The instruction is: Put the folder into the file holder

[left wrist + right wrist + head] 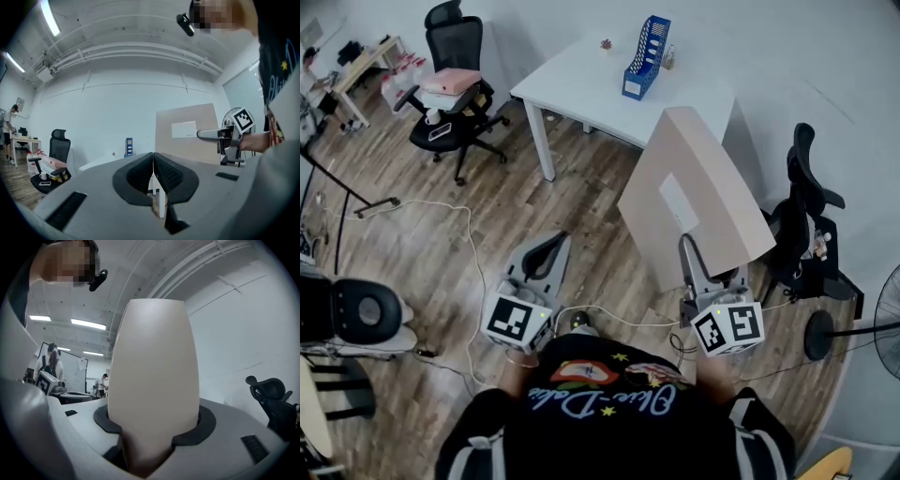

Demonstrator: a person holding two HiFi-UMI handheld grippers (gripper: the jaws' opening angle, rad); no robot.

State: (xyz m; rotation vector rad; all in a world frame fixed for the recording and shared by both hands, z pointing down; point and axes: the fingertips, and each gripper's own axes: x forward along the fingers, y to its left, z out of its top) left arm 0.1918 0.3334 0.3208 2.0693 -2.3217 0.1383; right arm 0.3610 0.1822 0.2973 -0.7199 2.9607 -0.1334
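Dark shirt (600, 417) fills the near edge. Right gripper (694, 267) pinches the folder (694, 178) by its near edge, above the floor (441, 262). Left gripper (546, 255) is pressed together, empty. Blue file holder (645, 58) stands far off on the table (581, 84). Best carry the folder steady and line its thin edge with the holder's open top. Holder's inside is too small to make out, and the folder hides the table's near right corner.

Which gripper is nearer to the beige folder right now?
Right. The right gripper is clamped on the folder at its near edge. The left gripper is shut and empty, off to the folder's left, not touching it.
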